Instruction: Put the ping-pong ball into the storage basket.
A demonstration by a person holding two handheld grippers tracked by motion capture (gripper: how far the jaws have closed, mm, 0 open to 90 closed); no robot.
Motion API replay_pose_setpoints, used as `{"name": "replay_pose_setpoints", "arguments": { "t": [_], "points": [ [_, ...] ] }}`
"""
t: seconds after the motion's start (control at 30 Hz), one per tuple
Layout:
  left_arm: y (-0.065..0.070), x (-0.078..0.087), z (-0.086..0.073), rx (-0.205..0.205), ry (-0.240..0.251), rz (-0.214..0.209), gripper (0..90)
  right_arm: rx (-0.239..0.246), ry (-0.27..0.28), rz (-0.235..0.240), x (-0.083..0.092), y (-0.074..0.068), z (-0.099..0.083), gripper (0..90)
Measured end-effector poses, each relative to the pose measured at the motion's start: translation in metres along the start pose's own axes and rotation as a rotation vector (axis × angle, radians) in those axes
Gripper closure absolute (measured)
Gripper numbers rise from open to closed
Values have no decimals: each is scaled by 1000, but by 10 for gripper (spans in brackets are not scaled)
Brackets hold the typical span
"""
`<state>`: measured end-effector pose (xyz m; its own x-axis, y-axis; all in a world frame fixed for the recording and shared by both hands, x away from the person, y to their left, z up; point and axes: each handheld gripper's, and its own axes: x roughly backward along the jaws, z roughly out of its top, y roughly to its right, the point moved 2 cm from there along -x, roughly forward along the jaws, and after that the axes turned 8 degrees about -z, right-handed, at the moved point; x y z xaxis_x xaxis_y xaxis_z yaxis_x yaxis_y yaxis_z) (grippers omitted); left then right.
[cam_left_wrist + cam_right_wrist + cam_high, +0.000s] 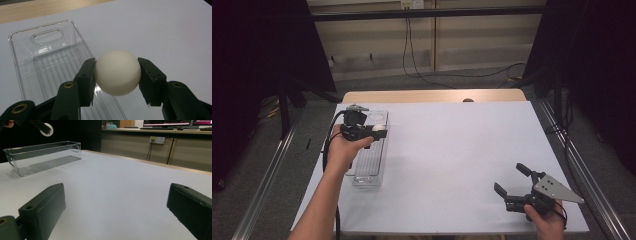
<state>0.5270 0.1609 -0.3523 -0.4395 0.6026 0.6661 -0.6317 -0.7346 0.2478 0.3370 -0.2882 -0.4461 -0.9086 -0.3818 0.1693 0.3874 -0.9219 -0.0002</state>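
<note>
1. We have the white ball point(117, 72) pinched between the two black pads of our left gripper point(371, 131), one pad at its 9 o'clock and one at its 3 o'clock in the left gripper view.
2. We hold the ball above the clear plastic bin point(371, 170), which sits at about 9 o'clock on the white table point(452, 150). In the right gripper view the ball point(46, 129) hangs well over the bin's rim point(42, 145).
3. We judge the ball light, hollow and stiff, with a smooth matte skin. Being round, it can squirt out if the pads sit off its widest line.
4. We think the best hold is across the equator with only modest pressure; a hard squeeze could dent a thin shell.
5. We expect it to bounce and roll on the ribbed bin floor, so a low release seems wise.
6. Our right gripper point(512, 185) rests at 4 o'clock, jaws spread wide with nothing between them.
</note>
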Motion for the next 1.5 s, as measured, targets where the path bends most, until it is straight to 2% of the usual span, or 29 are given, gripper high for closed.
{"name": "replay_pose_setpoints", "arguments": {
  "t": [0.03, 0.13, 0.3, 0.37, 0.43, 0.57, 0.6, 0.7, 0.73, 0.9, 0.97, 1.0, 1.03, 1.07, 1.23, 1.3, 1.33, 1.5],
  "points": [
    [-1, 1, 0, -3, -11, -6, 513, -2, -1, 0, 0, 0, 0, 16],
    [-1, -1, -1, 14, 13, 4, 513, -6, -4, 2, 1, 0, 0, 16],
    [-2, 1, -2, 2, -13, 0, 513, -7, -2, 3, 1, 0, 0, 16],
    [-3, 0, -3, 0, -7, 5, 512, -6, -2, 4, 1, 0, 0, 16],
    [-4, 1, -4, -6, -21, 12, 513, -4, -3, 1, 0, 0, 0, 16],
    [-5, 0, -5, 0, -17, 15, 512, -4, -2, 2, 0, 0, 0, 16],
    [-4, -1, -5, 16, -4, 17, 513, -3, -1, 1, 0, 0, 0, 16],
    [-5, -1, -6, 15, 5, 17, 513, -4, -1, 1, 0, 0, 0, 16],
    [-6, 0, -7, -2, -25, 19, 512, -5, -2, 2, 0, 0, 0, 16],
    [-8, -1, -9, 5, -12, 19, 512, -3, -1, 2, 0, 0, 0, 16],
    [-8, -2, -10, 21, 2, 17, 512, -9, 1, 2, 1, 0, 0, 16],
    [-9, -1, -11, 6, -21, 18, 512, -8, 2, 1, 1, 0, 0, 16],
    [-9, -2, -11, 18, 0, 23, 512, -5, 2, 3, 1, 0, 0, 16],
    [-10, -1, -12, 12, -22, 24, 512, -9, 2, 1, 1, 0, 1, 16],
    [-11, -3, -14, 29, -9, 16, 512, -3, 2, 0, 1, 0, 1, 16],
    [-13, -1, -15, 6, -35, 24, 512, -9, 0, 4, 1, 0, 1, 16],
    [-13, -1, -15, 9, -21, 27, 512, -7, 1, 3, 1, 0, 0, 16],
    [-14, -2, -17, 29, -11, 25, 512, -4, 1, 7, 1, 0, 0, 16]
  ]
}}
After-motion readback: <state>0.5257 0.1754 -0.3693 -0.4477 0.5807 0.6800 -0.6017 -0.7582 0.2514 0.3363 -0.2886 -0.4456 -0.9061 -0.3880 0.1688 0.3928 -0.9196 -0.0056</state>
